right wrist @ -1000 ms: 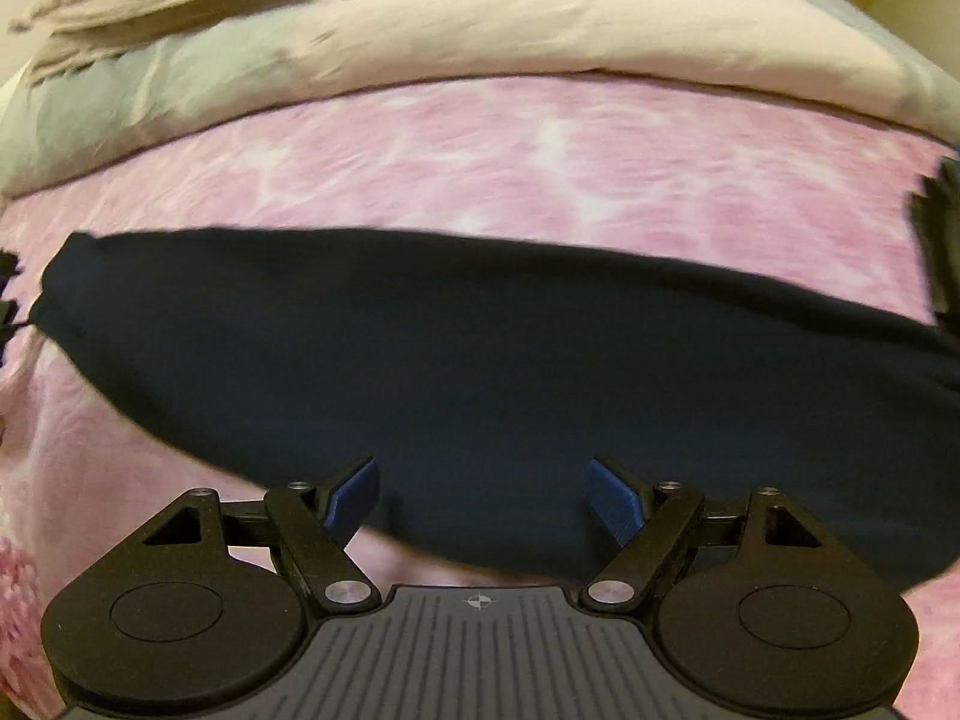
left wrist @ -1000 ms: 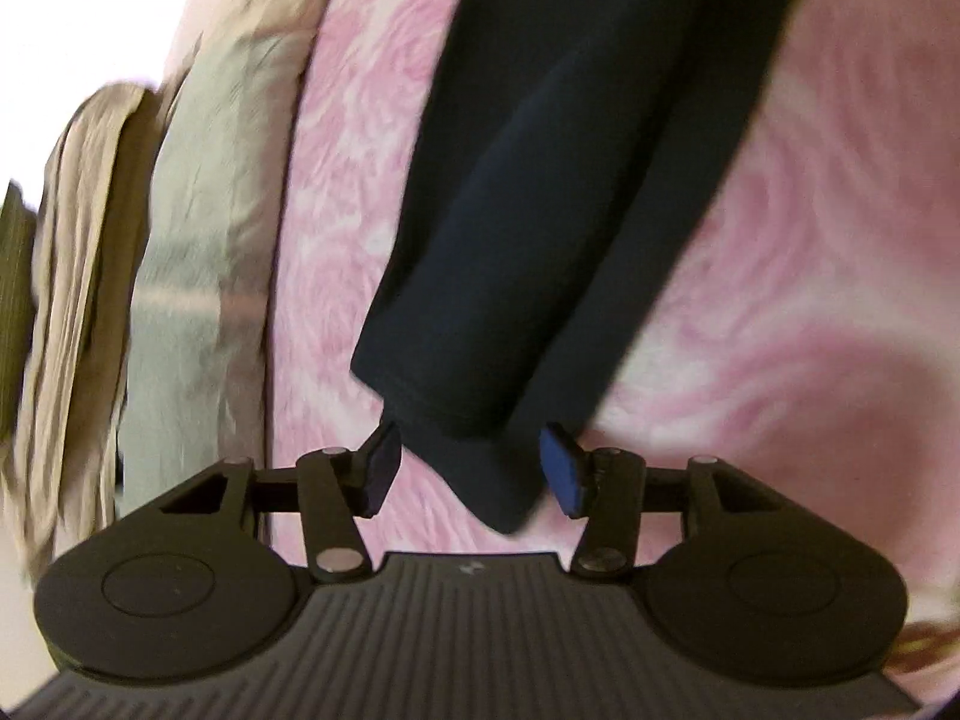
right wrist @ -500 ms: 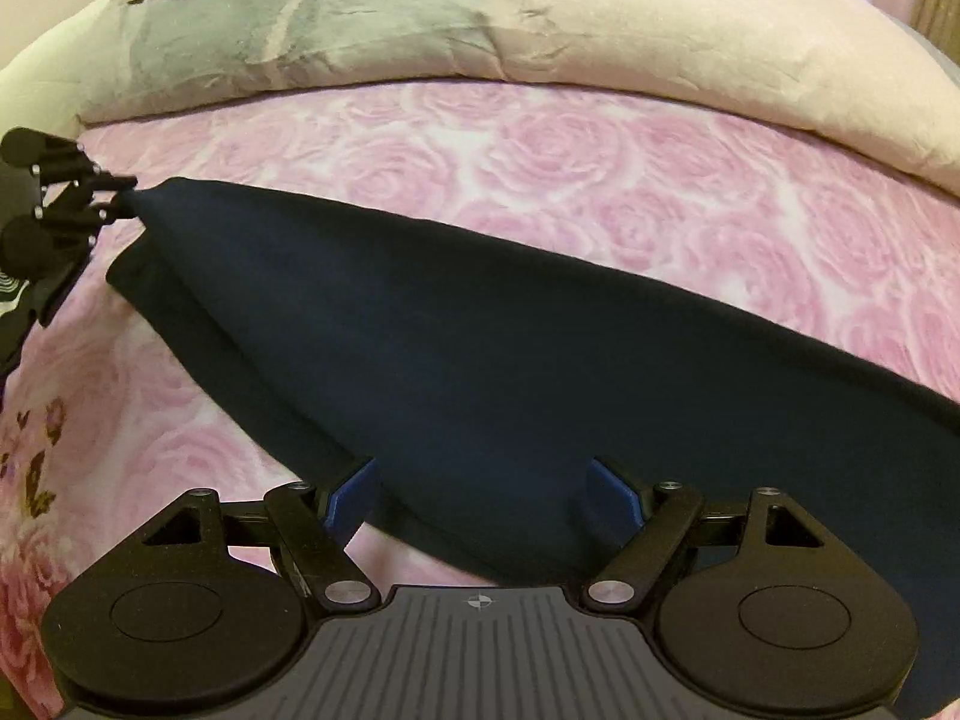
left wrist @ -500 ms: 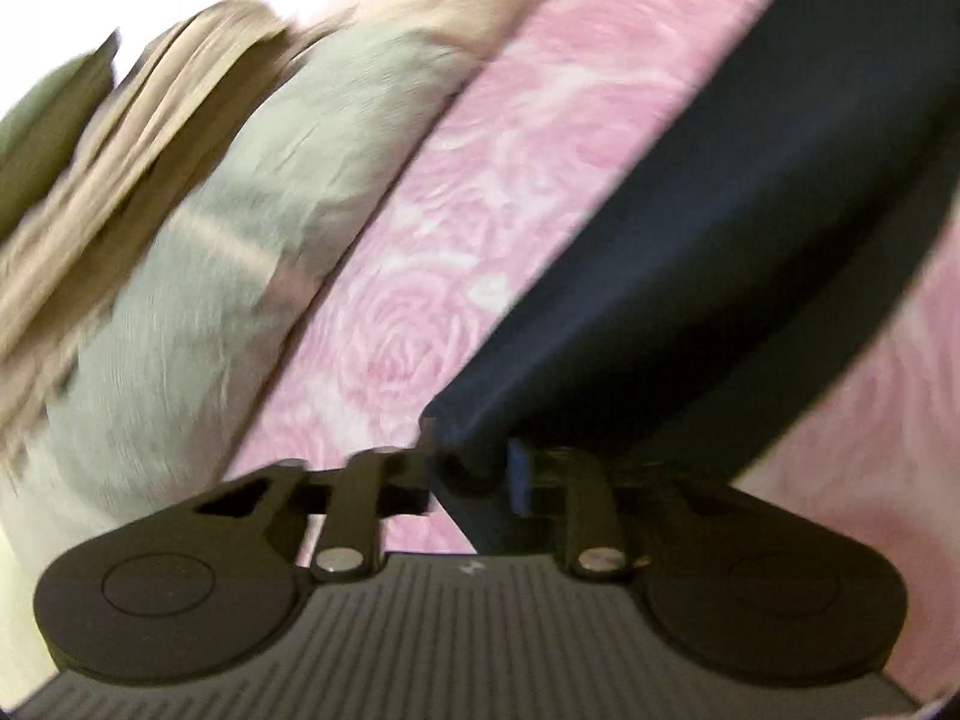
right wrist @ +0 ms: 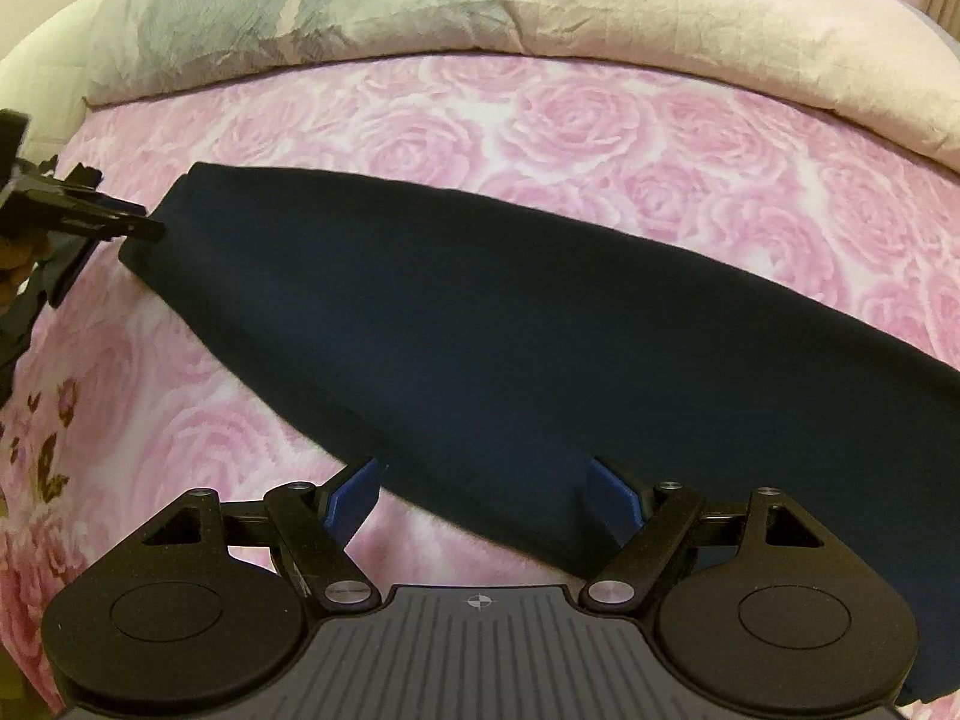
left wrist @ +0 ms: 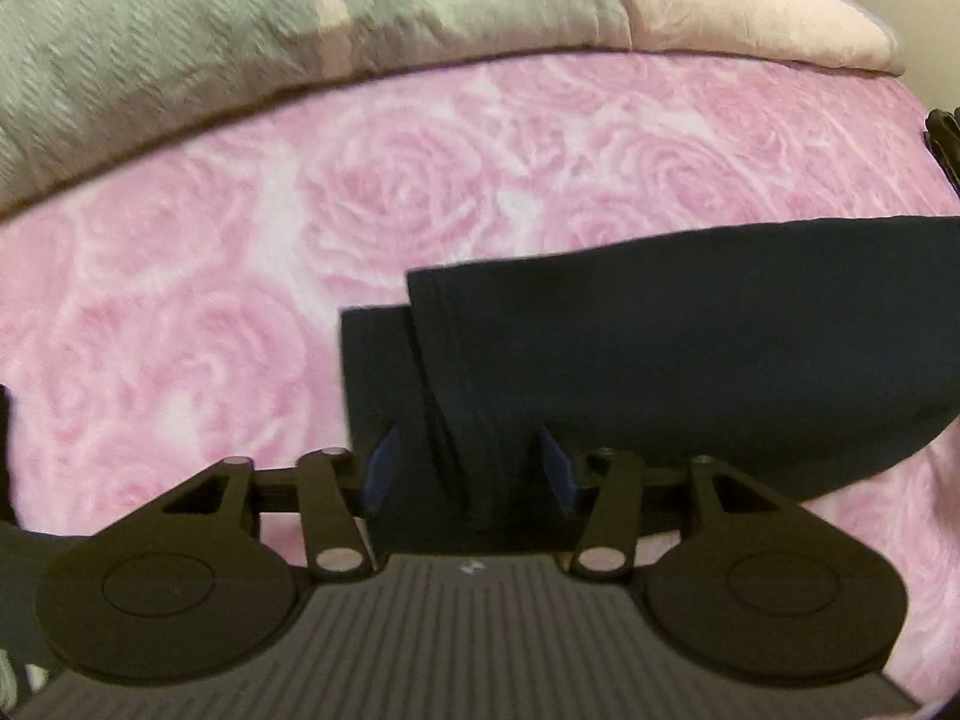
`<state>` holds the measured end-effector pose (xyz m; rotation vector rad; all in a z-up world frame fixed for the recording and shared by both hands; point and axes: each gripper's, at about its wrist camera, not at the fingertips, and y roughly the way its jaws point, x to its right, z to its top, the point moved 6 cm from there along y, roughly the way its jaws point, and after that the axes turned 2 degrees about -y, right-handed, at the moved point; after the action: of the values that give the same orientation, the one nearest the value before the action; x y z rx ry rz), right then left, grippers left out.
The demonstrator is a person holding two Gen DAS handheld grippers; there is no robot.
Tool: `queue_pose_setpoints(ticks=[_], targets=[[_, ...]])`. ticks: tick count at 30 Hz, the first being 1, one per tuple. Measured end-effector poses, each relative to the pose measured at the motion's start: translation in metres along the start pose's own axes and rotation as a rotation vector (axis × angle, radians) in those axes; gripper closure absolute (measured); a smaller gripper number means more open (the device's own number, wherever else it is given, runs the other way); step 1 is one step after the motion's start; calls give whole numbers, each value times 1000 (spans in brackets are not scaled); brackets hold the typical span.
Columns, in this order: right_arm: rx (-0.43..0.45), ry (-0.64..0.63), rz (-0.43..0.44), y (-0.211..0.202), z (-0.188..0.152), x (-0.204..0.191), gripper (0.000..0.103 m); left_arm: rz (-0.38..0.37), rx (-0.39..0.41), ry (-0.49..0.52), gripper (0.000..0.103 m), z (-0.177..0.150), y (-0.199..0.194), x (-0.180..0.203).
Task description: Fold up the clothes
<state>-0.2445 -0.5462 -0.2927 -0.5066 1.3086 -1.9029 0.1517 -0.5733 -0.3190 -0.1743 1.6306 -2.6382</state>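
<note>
Dark trousers [right wrist: 510, 324] stretched across the rose bedspread [right wrist: 540, 120]

Long axis runs 10 to 4 o'clock; left gripper [left wrist: 468, 468] straddles the hem, right gripper [right wrist: 486, 492] mid-length, both open, gripping nothing.

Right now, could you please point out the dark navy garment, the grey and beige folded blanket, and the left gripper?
dark navy garment [right wrist: 540, 324], right wrist view, middle of the cloth.
grey and beige folded blanket [right wrist: 480, 6], right wrist view, its top surface.
left gripper [left wrist: 465, 471], left wrist view, midway between its fingertips.

Dark navy garment [right wrist: 540, 324] flat on bedspread
</note>
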Motion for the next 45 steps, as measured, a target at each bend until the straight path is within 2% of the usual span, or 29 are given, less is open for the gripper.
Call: queue_pose_setpoints(ticks=[1,2,3,4,5,8,11,15,19,22,24,27,29,30,32,35,36,38,41,45], targets=[[-3,0,-2,0,-1,0,24,-2,-10,1,75,0,1,2],[-5,1,-3,0,-2,0,24,-4,-20,1,78,0,2,4],[-9,3,-5,0,-3,0,24,-6,-31,2,86,1,3,6],[-11,4,-7,0,-3,1,24,-7,-40,2,97,1,4,7],[-12,4,-9,0,-3,1,24,1,-35,-4,99,4,-2,5],[3,-12,-20,-6,1,0,24,31,6,0,98,12,-24,-4],[13,-18,-26,-8,5,1,24,29,-25,-22,98,6,-20,-17],[5,-18,-31,-8,4,0,24,36,-43,-2,97,-3,-20,-17],[3,-19,-34,-9,0,0,24,53,-31,-22,97,-1,-26,-22],[-5,-10,-31,-7,-5,0,24,49,-65,-56,97,-4,-10,-29],[-11,9,-29,-5,-8,1,24,51,-103,-52,97,-7,7,-29],[-17,46,-33,-4,-13,5,24,67,-113,-35,96,-3,10,-27],[-12,86,-46,-8,-18,14,24,79,-120,-22,92,-2,9,-26],[-10,107,-57,-9,-21,18,24,103,-119,-3,83,-1,7,-24],[-8,159,-112,-16,-31,35,24,159,-111,46,70,0,0,-21],[-5,249,-202,-28,-50,65,24,241,-52,183,73,5,-18,3],[-4,279,-231,-33,-58,76,24,239,-26,237,78,6,-24,20],[-7,335,-281,-43,-74,96,24,232,26,344,78,9,-34,55],[-3,419,-335,-57,-98,126,24,101,86,516,75,7,-42,133],[19,512,-377,-74,-125,160,24,-124,170,793,72,-9,-48,258]])
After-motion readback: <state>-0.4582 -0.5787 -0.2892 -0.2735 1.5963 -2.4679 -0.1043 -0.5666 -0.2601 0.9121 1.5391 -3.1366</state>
